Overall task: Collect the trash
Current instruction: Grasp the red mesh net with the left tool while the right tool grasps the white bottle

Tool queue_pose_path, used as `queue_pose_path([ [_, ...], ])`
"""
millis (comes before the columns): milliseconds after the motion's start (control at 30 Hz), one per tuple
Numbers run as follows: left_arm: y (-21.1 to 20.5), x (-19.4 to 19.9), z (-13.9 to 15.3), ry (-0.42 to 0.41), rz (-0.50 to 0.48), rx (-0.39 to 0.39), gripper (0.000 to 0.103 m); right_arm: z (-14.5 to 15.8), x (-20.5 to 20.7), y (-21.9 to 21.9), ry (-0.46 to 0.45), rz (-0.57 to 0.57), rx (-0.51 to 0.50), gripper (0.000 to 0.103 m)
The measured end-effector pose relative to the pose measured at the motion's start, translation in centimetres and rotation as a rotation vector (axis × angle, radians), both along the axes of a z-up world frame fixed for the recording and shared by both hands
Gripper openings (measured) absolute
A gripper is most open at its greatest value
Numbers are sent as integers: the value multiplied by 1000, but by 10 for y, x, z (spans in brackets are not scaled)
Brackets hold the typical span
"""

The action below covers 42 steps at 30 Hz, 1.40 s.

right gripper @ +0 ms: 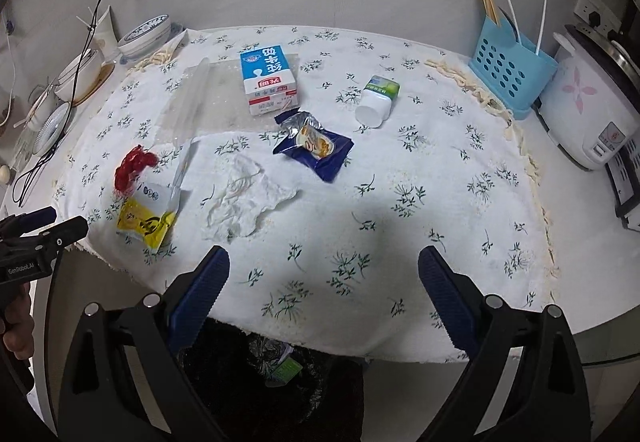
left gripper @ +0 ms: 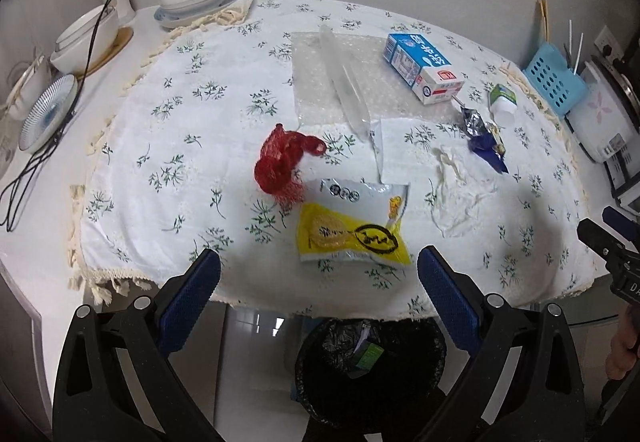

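I am holding my left gripper (left gripper: 319,274) level over the near table edge, jaws spread wide and gripping nothing; the yellow snack packet (left gripper: 354,228) is lying at twelve o'clock just past my fingertips; the red mesh bag (left gripper: 284,166) is sitting at eleven; my right gripper (right gripper: 324,274) is hovering likewise, jaws spread, the crumpled tissue (right gripper: 244,198) at eleven, the black-lined bin (right gripper: 276,386) below at six.

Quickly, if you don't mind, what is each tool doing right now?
Left tool: open, holding nothing.
Right tool: open, holding nothing.
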<state>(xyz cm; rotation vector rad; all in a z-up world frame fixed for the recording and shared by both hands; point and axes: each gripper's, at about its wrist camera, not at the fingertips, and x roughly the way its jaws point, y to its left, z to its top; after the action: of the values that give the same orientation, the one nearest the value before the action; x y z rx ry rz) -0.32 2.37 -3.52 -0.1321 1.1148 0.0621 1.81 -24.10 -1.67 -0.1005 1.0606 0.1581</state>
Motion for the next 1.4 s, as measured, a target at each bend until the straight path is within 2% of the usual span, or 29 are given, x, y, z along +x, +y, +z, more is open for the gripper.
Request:
queue_pose_path([
  [400, 32, 76, -26, 70, 59, 35, 95, -18, 102, -21, 61, -33, -5, 91],
  [700, 44, 113, -58, 150, 64, 51, 86, -36, 180, -27, 113, -79, -14, 91],
  [933, 39, 124, -72, 181, 30, 31, 67, -51, 215, -29, 159, -109, 11, 86],
  [1167, 31, 129, -73, 185, 6, 23, 47, -60, 244, -37, 215, -162, 36, 84],
  [1400, 26, 129, -76, 202, -4, 2, 26, -75, 263, -40, 274, -223, 48, 74],
])
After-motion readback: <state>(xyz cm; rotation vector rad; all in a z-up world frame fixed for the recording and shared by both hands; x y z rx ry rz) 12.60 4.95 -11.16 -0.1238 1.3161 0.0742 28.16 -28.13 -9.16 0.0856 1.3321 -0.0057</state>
